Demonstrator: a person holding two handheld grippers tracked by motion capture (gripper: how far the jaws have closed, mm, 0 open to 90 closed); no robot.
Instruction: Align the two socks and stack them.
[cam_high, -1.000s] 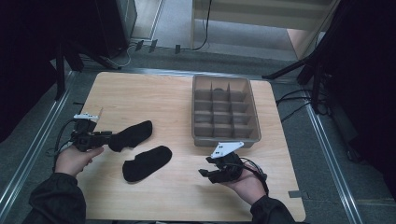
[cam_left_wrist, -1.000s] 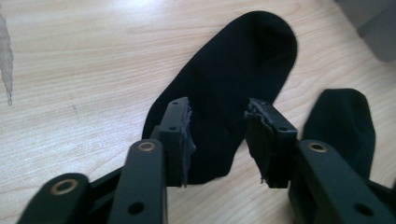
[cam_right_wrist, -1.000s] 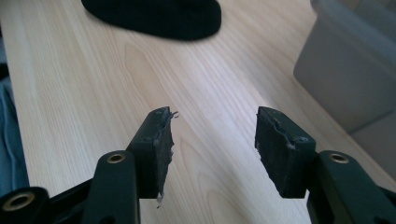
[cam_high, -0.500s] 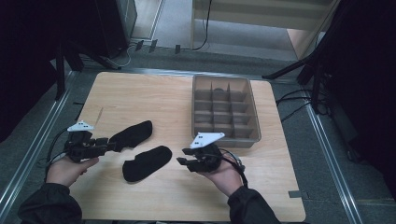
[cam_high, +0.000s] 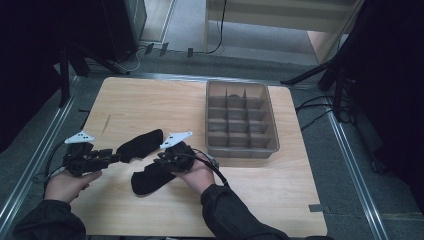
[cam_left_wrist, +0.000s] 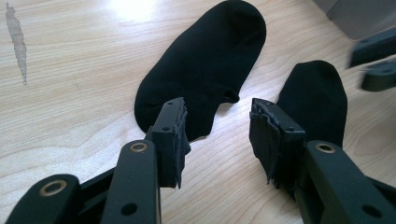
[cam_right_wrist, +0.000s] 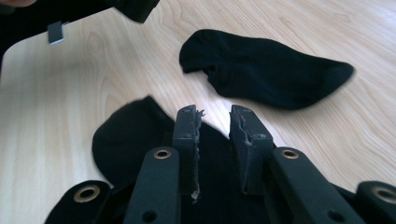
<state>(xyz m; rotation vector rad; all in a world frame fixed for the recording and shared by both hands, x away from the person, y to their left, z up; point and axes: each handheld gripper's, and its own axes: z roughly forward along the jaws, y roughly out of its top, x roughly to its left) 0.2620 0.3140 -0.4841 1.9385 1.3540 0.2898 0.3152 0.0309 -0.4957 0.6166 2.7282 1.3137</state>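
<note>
Your right claw (cam_right_wrist: 212, 116) is over the near black sock (cam_right_wrist: 126, 140), its jaws narrow and just closing on nothing. That sock's long side runs along the jaws. Your left claw (cam_left_wrist: 217, 121) is half open by the far sock (cam_left_wrist: 205, 65).

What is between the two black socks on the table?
Just bare wood. In the left claw's view, a strip of table separates the far sock from the near sock, and the high view shows that gap too.

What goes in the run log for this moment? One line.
left gripper: open at far sock | right gripper: jaws closing over near sock | divided bin: empty
</note>
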